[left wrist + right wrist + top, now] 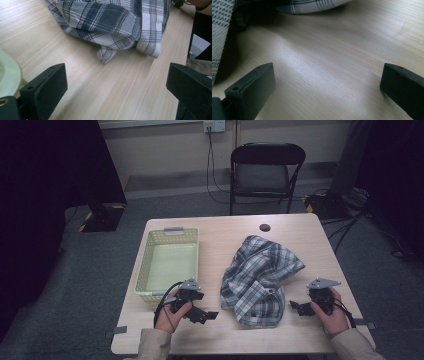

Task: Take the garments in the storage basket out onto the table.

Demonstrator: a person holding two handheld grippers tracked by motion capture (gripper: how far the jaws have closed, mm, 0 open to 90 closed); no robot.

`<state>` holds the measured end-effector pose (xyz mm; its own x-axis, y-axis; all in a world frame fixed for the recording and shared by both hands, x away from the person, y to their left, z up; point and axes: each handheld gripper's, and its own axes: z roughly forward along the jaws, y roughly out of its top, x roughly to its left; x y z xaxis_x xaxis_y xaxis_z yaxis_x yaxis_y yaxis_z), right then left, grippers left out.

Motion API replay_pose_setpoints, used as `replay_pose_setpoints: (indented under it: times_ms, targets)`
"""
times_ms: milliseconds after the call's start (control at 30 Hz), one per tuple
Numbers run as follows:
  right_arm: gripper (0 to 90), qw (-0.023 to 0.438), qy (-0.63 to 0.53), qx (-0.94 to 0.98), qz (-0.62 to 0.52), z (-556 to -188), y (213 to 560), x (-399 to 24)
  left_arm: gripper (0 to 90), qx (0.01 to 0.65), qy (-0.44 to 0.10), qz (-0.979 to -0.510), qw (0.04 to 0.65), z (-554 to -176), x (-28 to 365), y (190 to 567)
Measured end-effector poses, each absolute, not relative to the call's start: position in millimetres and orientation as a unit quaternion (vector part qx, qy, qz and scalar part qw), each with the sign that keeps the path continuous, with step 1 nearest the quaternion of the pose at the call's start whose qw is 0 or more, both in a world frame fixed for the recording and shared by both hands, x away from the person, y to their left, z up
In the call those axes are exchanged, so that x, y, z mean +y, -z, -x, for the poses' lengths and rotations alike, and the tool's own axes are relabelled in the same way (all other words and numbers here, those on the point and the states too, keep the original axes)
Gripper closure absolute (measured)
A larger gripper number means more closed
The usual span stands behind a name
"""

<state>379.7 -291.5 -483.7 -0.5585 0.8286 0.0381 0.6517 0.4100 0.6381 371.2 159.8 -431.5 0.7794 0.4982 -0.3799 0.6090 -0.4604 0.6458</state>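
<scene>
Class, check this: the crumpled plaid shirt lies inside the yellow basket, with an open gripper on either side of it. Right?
Not quite. In the high view the plaid shirt lies on the table, beside the yellow basket, which is empty. The open left gripper and right gripper do flank it.

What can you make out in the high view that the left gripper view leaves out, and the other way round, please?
The high view alone takes in the yellow basket with its grey handle, the folding chair beyond the table, both hands, and the right gripper beside the cloth. The left gripper view alone gives the close detail: a small pointed corner of the plaid shirt hanging down to the wood, framed between its own wide-apart jaws. Both share the crumpled plaid shirt, the light wooden table and the left gripper.
</scene>
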Motion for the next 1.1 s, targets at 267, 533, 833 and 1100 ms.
replay_pose_setpoints:
  times_ms: [267, 533, 833, 1100]
  targets:
    - [0.0, 0.144, -0.308, 0.827, -0.447, -380, 484, -292, 2.8, 0.328, 0.071, -0.852, 0.402, -366, 169, 436]
    - [0.0, 0.144, -0.308, 0.827, -0.447, -380, 484, -292, 2.7, 0.338, 0.071, -0.847, 0.403, -363, 181, 439]
    - [0.0, 0.144, -0.308, 0.827, -0.447, -380, 484, -292, 2.7, 0.345, 0.066, -0.844, 0.405, -361, 191, 439]
    - [0.0, 0.144, -0.308, 0.827, -0.447, -380, 484, -292, 2.7, 0.352, 0.06, -0.84, 0.407, -359, 202, 440]
